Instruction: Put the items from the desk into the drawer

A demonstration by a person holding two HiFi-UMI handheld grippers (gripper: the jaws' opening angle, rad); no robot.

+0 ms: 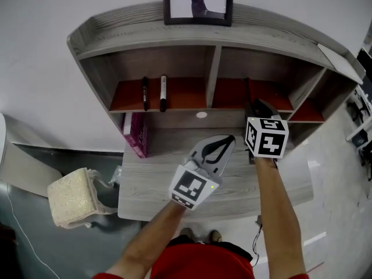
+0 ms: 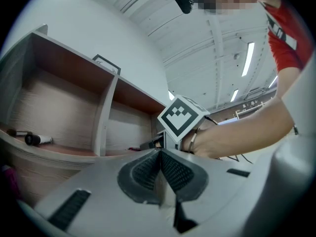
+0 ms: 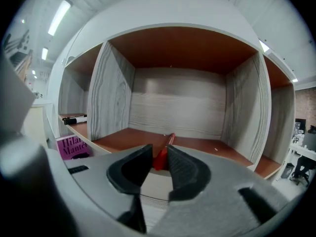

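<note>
Red pen (image 3: 162, 156) — lying lengthwise on middle cubby (image 3: 207, 148) floor.

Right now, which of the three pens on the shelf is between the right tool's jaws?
The red pen, alone in the middle compartment; the two markers lie in the left one.

My left gripper (image 2: 159, 157) is pale grey with black ribbed pads, and my right gripper (image 3: 159, 157) matches it. Each carries a cube of black-and-white squares. The red pen (image 3: 170, 140) shows bright between the right pads. The desk (image 1: 151, 185) is grey wood grain and its shelf floors (image 1: 186, 95) are rust red. Far left lie a black marker (image 1: 145, 93) and a white marker (image 1: 163, 93) with black ends. The book (image 1: 138, 135) is magenta. The picture (image 1: 199, 2) has a black frame and a dark stag on white.
</note>
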